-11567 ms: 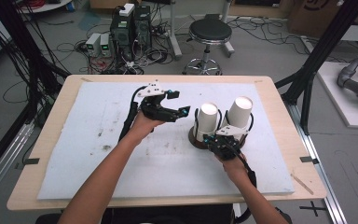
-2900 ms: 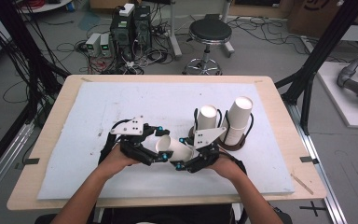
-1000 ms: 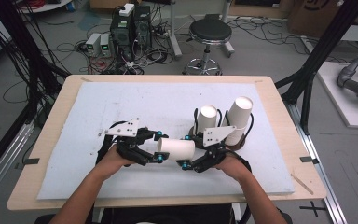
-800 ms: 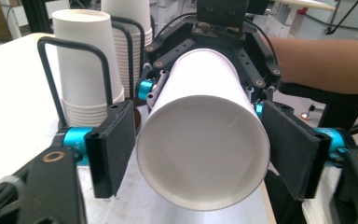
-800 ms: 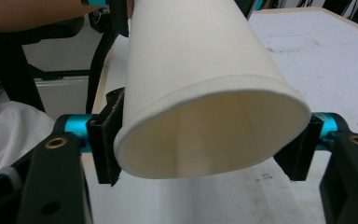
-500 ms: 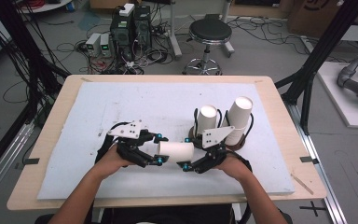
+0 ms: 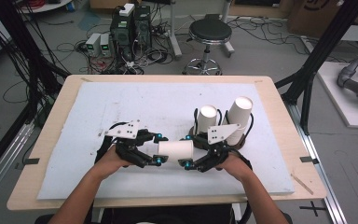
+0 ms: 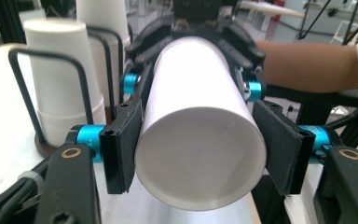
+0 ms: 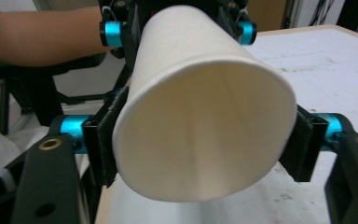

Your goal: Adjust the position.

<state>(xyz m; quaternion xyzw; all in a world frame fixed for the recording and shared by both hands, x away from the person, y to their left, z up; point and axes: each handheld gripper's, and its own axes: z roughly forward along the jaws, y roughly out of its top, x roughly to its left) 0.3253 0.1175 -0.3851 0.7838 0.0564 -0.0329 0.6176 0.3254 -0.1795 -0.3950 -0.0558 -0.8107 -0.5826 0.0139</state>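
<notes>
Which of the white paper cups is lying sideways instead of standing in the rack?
The cup clamped horizontally between both grippers; the other cups stand in two stacks behind.

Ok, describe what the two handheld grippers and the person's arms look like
Both the left gripper and right gripper are black, with flat black pads, bright blue fittings and brass-coloured pivot screws. Each carries a grey three-cornered plate on top, dotted with holes, and trails a black cable. The forearms are bare.
</notes>
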